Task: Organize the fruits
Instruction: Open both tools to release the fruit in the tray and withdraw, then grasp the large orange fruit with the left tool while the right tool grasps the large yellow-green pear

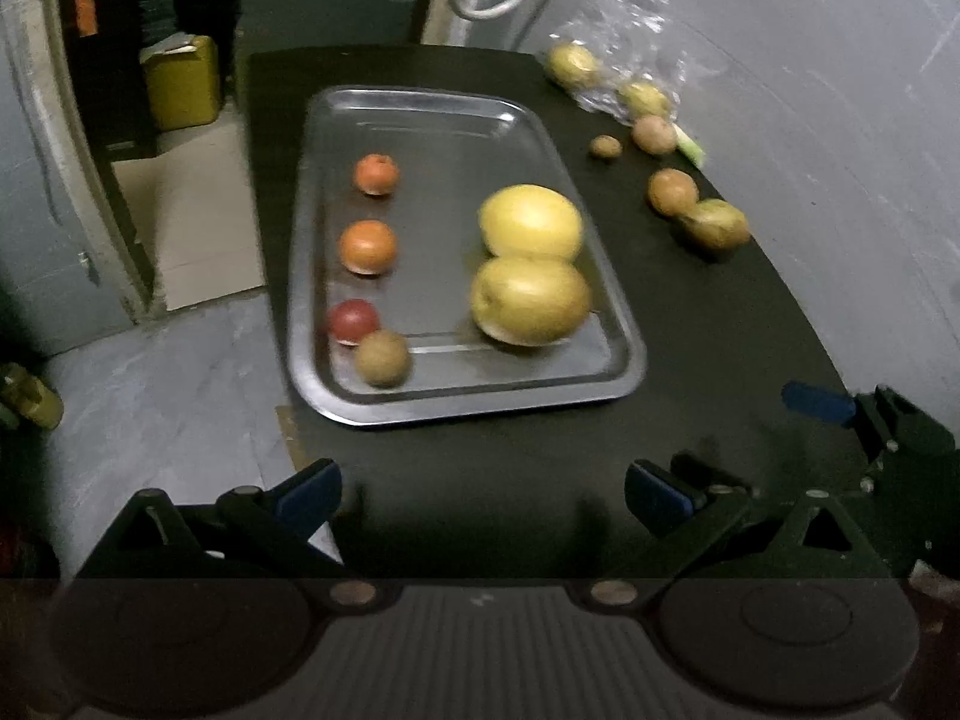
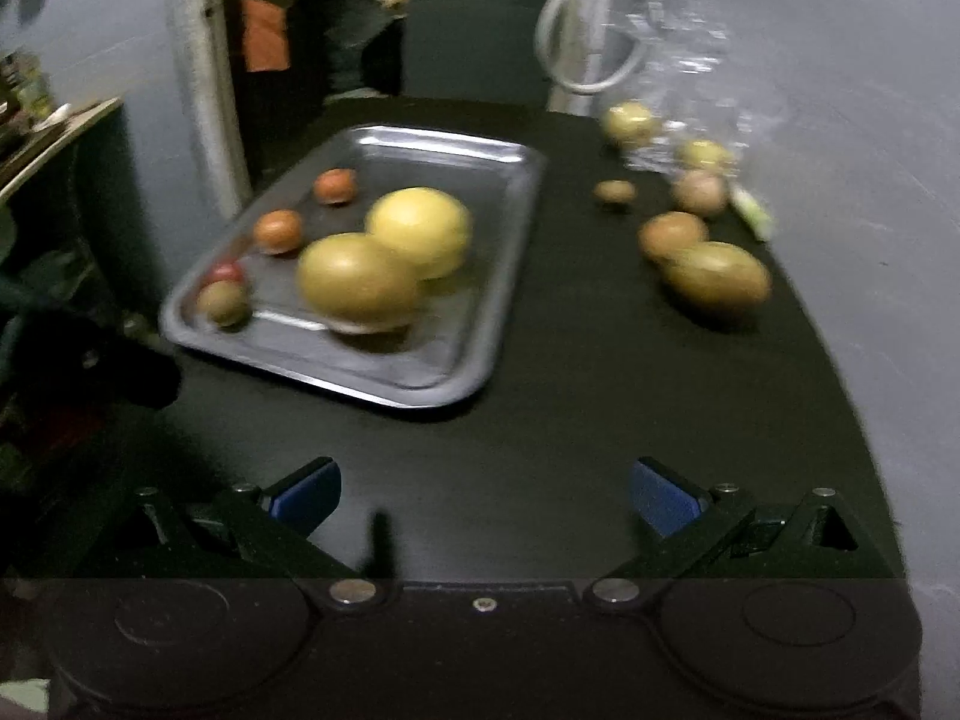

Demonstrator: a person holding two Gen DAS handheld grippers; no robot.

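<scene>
A dark matte tabletop (image 1: 690,360) carries a shallow rectangular steel tray (image 1: 432,120) with rounded corners, set toward its left edge. On the tray, two large smooth yellow round fruits (image 1: 531,222) touch each other near the right rim; along the left rim run two small orange fruits (image 1: 368,246), a small red fruit (image 1: 353,319) and a rough brown round fruit (image 1: 382,358), the last two touching. Along the tabletop's right edge lie loose brownish and yellow-green fruits (image 2: 717,276), some half inside a crumpled clear plastic bag (image 2: 690,72) at the far right corner. Nothing stands between either claw and the tray.

The left claw (image 1: 483,495) hangs wide and empty over the near edge, blue pads apart. Its view alone shows the right claw (image 1: 819,402) from the side. The right claw's own view (image 2: 486,495) shows its blue-padded fingers wide and empty, and a pale looped cord (image 2: 576,30) behind the bag.
</scene>
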